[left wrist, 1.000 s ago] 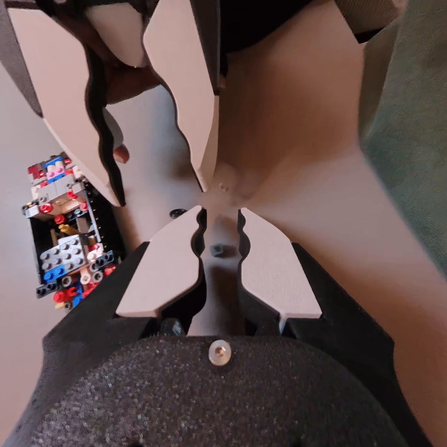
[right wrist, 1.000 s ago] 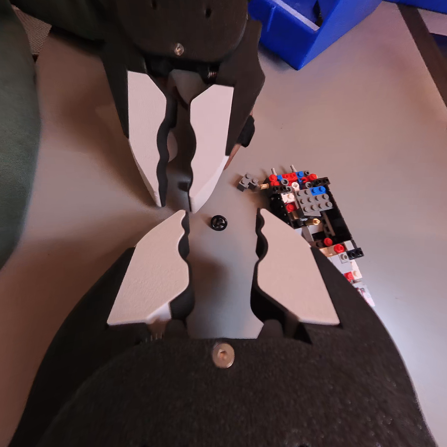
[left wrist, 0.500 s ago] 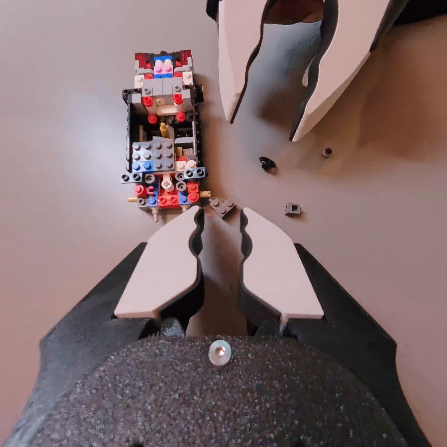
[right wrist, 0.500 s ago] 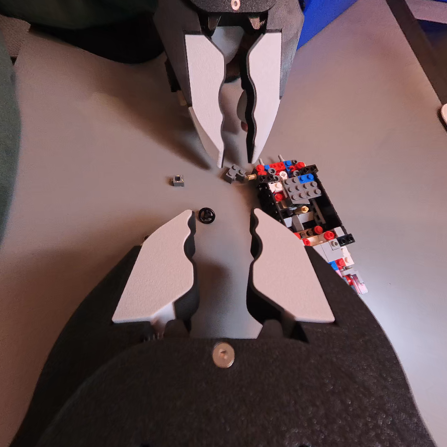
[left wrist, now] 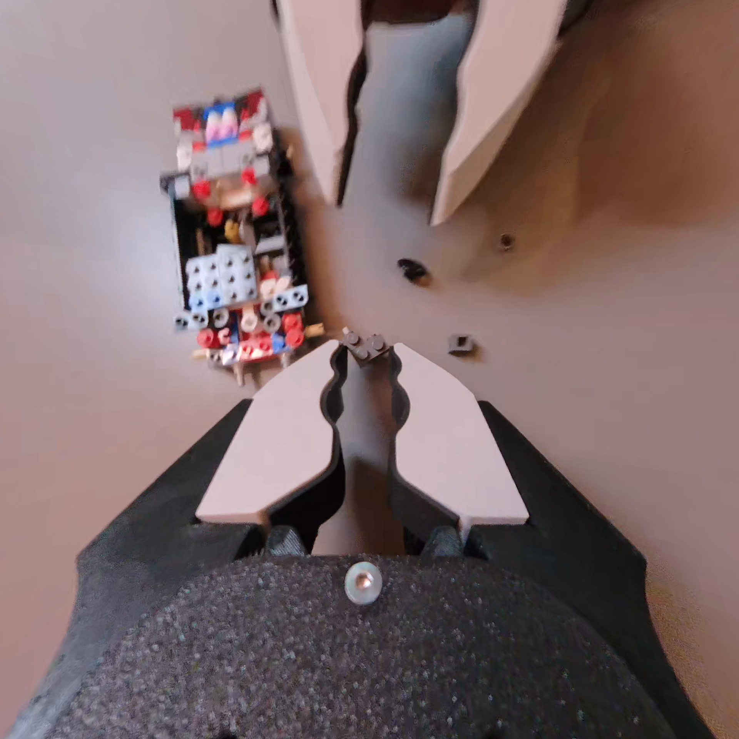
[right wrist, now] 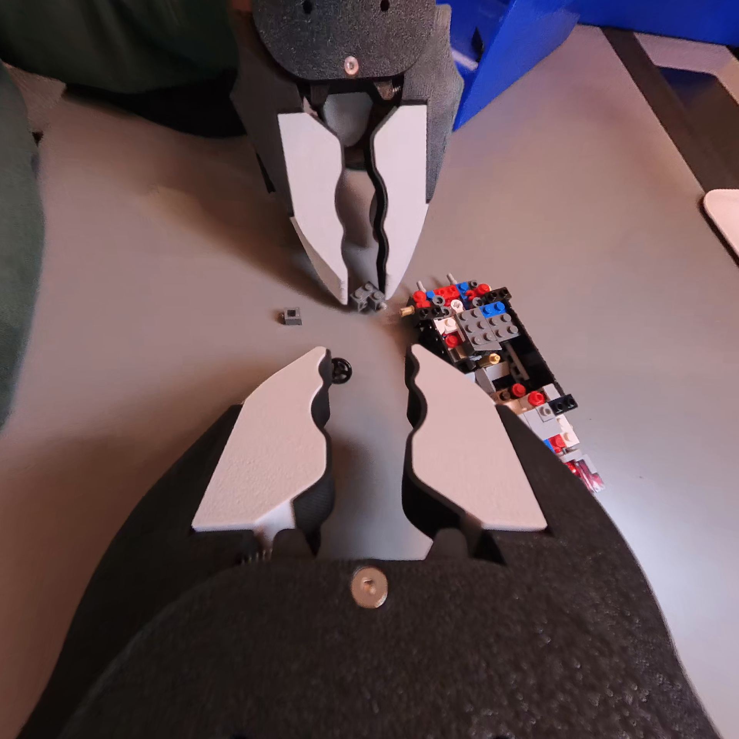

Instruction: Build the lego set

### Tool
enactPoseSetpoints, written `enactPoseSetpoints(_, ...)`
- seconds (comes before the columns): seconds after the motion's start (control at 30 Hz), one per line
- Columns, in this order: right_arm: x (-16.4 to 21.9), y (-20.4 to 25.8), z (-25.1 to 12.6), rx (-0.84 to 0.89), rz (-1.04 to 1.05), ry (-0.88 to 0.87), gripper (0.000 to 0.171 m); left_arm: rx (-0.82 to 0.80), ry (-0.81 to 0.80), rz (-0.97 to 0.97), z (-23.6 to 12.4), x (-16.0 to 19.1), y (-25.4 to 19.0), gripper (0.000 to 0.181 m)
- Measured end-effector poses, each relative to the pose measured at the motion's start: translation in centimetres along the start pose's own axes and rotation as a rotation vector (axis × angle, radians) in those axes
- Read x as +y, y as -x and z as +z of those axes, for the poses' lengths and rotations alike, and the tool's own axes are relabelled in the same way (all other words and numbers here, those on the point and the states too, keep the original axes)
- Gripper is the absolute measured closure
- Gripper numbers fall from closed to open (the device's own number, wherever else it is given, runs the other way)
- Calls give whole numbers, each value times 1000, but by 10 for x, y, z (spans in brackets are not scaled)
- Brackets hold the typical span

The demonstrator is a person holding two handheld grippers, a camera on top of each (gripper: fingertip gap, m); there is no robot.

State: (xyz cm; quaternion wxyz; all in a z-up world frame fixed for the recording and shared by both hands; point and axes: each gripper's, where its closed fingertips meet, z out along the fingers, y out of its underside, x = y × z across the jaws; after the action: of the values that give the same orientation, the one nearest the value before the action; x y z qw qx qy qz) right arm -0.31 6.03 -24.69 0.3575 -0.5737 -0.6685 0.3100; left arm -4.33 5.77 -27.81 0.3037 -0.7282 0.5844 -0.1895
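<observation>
A partly built lego model (left wrist: 232, 272) of black, grey, red and blue bricks lies on the grey table; it also shows in the right wrist view (right wrist: 484, 332). My left gripper (left wrist: 366, 350) is closed on a small dark grey piece (left wrist: 366, 347) that rests on the table beside the model's near end. From the right wrist view the same gripper (right wrist: 364, 298) comes down from above onto the piece (right wrist: 368, 299). My right gripper (right wrist: 366, 354) is open and empty, just above the table, facing the left one. It shows at the top of the left wrist view (left wrist: 384, 210).
A small black wheel-shaped part (right wrist: 340, 370) lies by my right gripper's left fingertip. A small grey square brick (right wrist: 291, 316) and a tiny round stud (left wrist: 504, 241) lie loose. A blue bin (right wrist: 520, 52) stands behind. A white object (right wrist: 724, 224) sits at the table's right edge.
My left gripper has swung from the small square brick over to the dark grey piece by the model, and its fingers have narrowed onto it. The right gripper has drawn back a little.
</observation>
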Motion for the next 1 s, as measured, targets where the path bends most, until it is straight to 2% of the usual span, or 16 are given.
enactPoseSetpoints(0.17, -25, 8, -6, -42, 17, -151, 144, 17, -280, 147, -18, -48, -17, 162)
enactPoseSetpoints(0.27, -34, 13, -8, -72, 34, -205, 151, 5, -349, 184, -24, -60, -22, 162)
enactPoseSetpoints(0.6, -38, 23, -15, -211, 136, -263, 152, 47, -454, 264, -34, -71, -36, 162)
enactPoseSetpoints(0.73, -42, 28, -18, -271, 174, -287, 160, 47, -474, 290, -36, -74, -40, 162)
enactPoseSetpoints(0.87, -44, 27, -18, -268, 183, -294, 164, 46, -484, 270, -37, -76, -39, 162)
enactPoseSetpoints(1.0, -46, 15, -20, -192, 185, -313, 165, 10, -505, 191, -39, -80, -27, 162)
